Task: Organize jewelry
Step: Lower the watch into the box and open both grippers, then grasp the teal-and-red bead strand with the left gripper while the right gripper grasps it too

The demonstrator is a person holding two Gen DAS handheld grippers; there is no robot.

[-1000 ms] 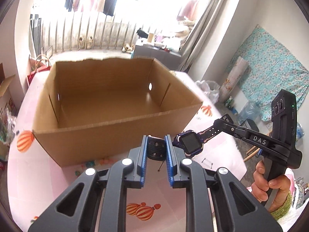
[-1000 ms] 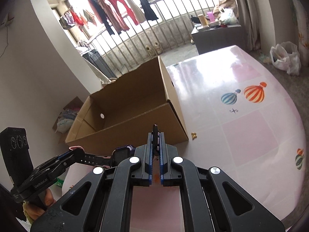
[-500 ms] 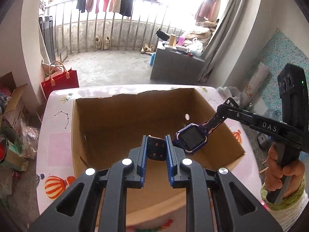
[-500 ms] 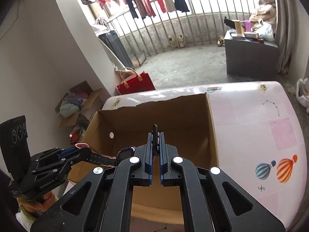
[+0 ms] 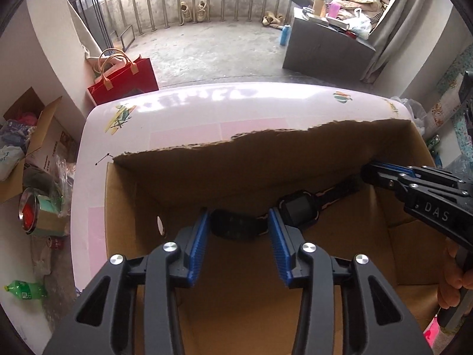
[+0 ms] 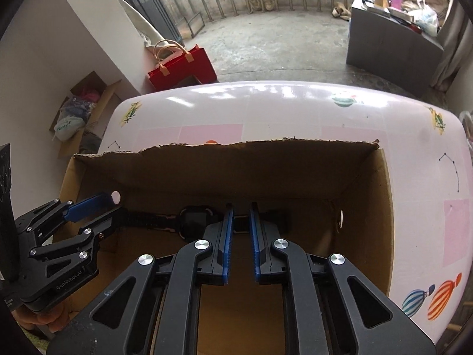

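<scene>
A dark smartwatch (image 5: 298, 210) with a square face and a purple-trimmed strap lies inside the open cardboard box (image 5: 183, 159), near its far wall. Its face also shows in the right wrist view (image 6: 196, 220). My left gripper (image 5: 239, 230) is open inside the box, its blue pads either side of one strap end, not touching it. My right gripper (image 6: 241, 230) is open a little, with the other strap end between its pads. The right gripper shows in the left wrist view (image 5: 384, 174), and the left gripper in the right wrist view (image 6: 97, 211).
The box stands on a pink table (image 6: 295, 103) printed with balloons. On the floor beyond are a red shopping bag (image 5: 124, 80), a grey cabinet (image 5: 325, 47), and clutter with a green bottle (image 5: 23, 290) at the left.
Both grippers moved forward and down into the box with the watch. Both jaws have opened and the watch now rests in the box.
</scene>
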